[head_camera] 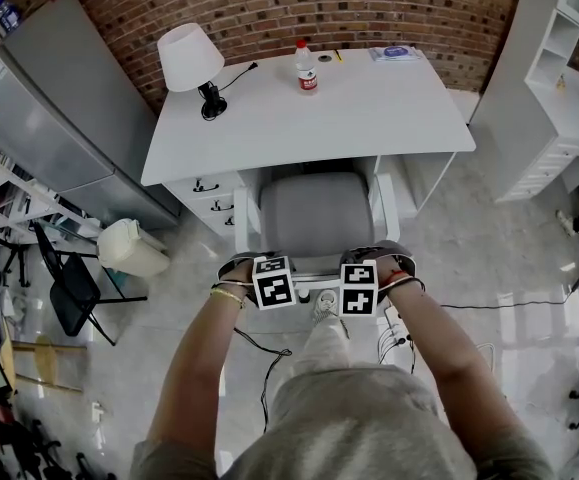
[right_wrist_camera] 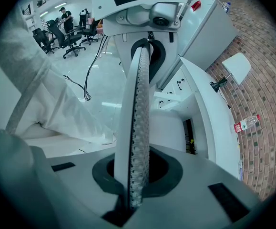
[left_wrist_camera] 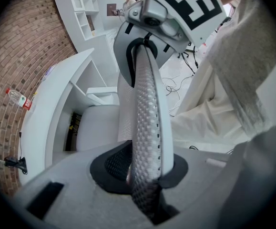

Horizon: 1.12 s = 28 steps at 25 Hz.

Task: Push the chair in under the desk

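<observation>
Evenly is how this push should go: both tools drive forward together, so the chair (head_camera: 314, 213) goes straight into the gap and does not swing. The left tool (head_camera: 269, 266) and the right tool (head_camera: 362, 268) each pinch the top rim of the backrest (left_wrist_camera: 147, 113), one toward each end of it. The left one bites across mesh and white frame. The right one is pressed nearly together on the thin edge. I would keep both grips firm and push level, not down, since a tilt could tip the chair or let the rim slip out. The opening looks narrow to me: drawers (head_camera: 209, 203) stand on the left and a white panel (head_camera: 409, 183) on the right, with the armrests (head_camera: 244, 218) close to both, so keep it centred. Cables (head_camera: 259, 358) lie on the floor by the person's feet and are worth stepping clear of.

The chair faces the surface (head_camera: 369, 108), with the seat's front about at its near edge and most of the seat out from under it. The backrest is the part nearest the person, gripped by both tools and lying between them and the surface.
</observation>
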Tool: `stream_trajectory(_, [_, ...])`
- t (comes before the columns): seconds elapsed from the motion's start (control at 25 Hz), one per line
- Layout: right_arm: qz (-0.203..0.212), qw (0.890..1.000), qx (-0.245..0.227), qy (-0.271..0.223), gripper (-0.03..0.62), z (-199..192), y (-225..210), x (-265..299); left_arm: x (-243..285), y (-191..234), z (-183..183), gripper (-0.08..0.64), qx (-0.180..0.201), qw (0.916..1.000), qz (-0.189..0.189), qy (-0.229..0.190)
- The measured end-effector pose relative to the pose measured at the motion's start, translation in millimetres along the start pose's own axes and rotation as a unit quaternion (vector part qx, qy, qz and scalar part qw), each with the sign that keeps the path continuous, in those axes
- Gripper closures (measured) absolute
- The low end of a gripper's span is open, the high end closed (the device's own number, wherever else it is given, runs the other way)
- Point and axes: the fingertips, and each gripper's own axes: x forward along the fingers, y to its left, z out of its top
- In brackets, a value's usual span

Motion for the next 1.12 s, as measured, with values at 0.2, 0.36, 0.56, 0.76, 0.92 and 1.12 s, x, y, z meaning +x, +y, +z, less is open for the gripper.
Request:
stream_trajectory(0.2, [0.001,1.0,0.002,0.0,0.572,1,-1,-1,-2,2,-1,0.474,-0.005,1.0,0.0,0.003])
stream_trajectory(0.36, [0.001,1.0,0.003,-0.001,0.572,0,-1,-1,-1,3,-1,0.466,-0.011,0.9999,0.003,0.008])
stream_trajectory(0.56, [0.001,1.0,0.008,-0.003,0.571,0,-2,-2,-2,7,-2,0.463,-0.014,0.9994,0.027,0.014])
stream_trajectory(0.76, [0.01,1.0,-0.01,0.01,0.486,-3,5,-1,-7,7,0,0.434,-0.039,0.9986,0.037,0.002])
stream_trajectory(0.92, [0.007,1.0,-0.014,0.006,0.388,-2,9,0,-10,3,0,0.388,-0.045,0.9981,0.042,-0.004])
stream_trajectory(1.12, [-0.005,1.0,0.01,-0.003,0.383,1,8,-6,-16,5,2,0.359,-0.045,0.9967,0.067,-0.011])
